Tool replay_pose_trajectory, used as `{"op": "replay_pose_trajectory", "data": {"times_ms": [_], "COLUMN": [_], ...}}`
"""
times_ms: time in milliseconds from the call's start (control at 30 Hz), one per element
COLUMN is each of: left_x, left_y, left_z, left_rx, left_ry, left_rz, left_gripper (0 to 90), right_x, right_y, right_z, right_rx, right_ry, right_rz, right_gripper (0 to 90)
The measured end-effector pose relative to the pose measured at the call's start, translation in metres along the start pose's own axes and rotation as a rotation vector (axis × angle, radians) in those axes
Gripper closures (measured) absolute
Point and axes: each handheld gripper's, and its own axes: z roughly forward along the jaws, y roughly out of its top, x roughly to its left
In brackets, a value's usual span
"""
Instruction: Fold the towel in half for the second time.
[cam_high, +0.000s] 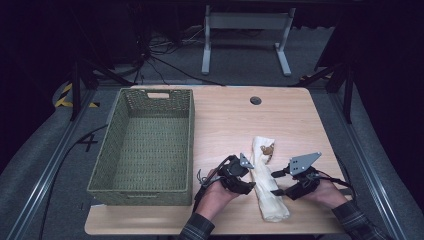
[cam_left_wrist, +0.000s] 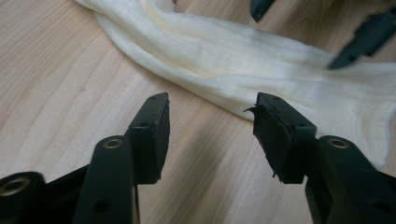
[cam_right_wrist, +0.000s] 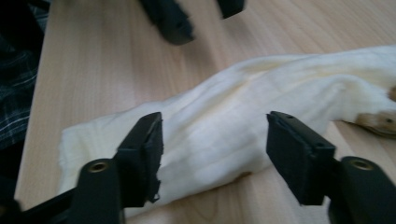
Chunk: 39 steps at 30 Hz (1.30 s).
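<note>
1. Evidently, the table (cam_high: 225, 115) carried an empty green basket (cam_high: 145, 145) on its left side, a likely destination.
2. Beside it lay the cream cloth (cam_high: 265, 185), rolled long for carrying.
3. Flanking it, the left gripper (cam_left_wrist: 212, 109) and right gripper (cam_right_wrist: 215, 128) stood released, holding nothing.

One readable sign appears: a dark numeral "4" (cam_high: 88, 143) marked on the grey floor (cam_high: 35, 165), to the left of the light wooden desk (cam_high: 225, 115) in the high view. Further back on that floor lie yellow and black hazard stripes (cam_high: 64, 96), a warning marking without words. No other text, label or brand can be read anywhere.
</note>
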Motion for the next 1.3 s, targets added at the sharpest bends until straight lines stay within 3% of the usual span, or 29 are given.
{"op": "replay_pose_trajectory", "data": {"times_ms": [67, 267, 333, 500, 667, 800, 967, 1133, 1300], "left_x": [0.002, 0.003, 0.004, 0.005, 0.005, 0.005, 0.006, 0.006, 0.006], "left_y": [-0.002, -0.006, -0.007, -0.009, -0.009, -0.009, -0.009, -0.008, -0.006], "left_z": [0.000, -0.002, -0.001, 0.000, 0.001, 0.003, 0.003, 0.003, 0.003], "left_rx": [0.002, -0.020, -0.021, -0.014, -0.007, -0.002, -0.007, -0.009, -0.016], "left_ry": [0.005, 0.046, 0.026, 0.025, 0.024, 0.026, 0.032, 0.029, 0.026], "left_rz": [0.009, 0.028, 0.022, 0.024, 0.027, 0.025, 0.018, 0.017, 0.017], "left_gripper": [43.1, 37.7, 36.4, 35.2, 35.1, 35.1, 35.1, 35.2, 35.6], "right_x": [0.007, 0.010, 0.008, 0.007, 0.007, 0.009, 0.014, 0.019, 0.023], "right_y": [0.001, 0.007, 0.007, 0.005, 0.003, 0.003, 0.002, 0.001, 0.000], "right_z": [0.002, 0.015, 0.021, 0.031, 0.032, 0.030, 0.027, 0.025, 0.024], "right_rx": [0.011, 0.022, 0.029, 0.071, 0.068, 0.064, 0.056, 0.049, 0.047], "right_ry": [0.009, 0.025, 0.026, 0.014, 0.021, 0.038, 0.056, 0.068, 0.095], "right_rz": [-0.040, -0.091, -0.100, -0.134, -0.121, -0.120, -0.137, -0.115, -0.099], "right_gripper": [30.0, 22.6, 20.4, 19.1, 21.3, 33.2, 56.2, 78.5, 81.1]}}
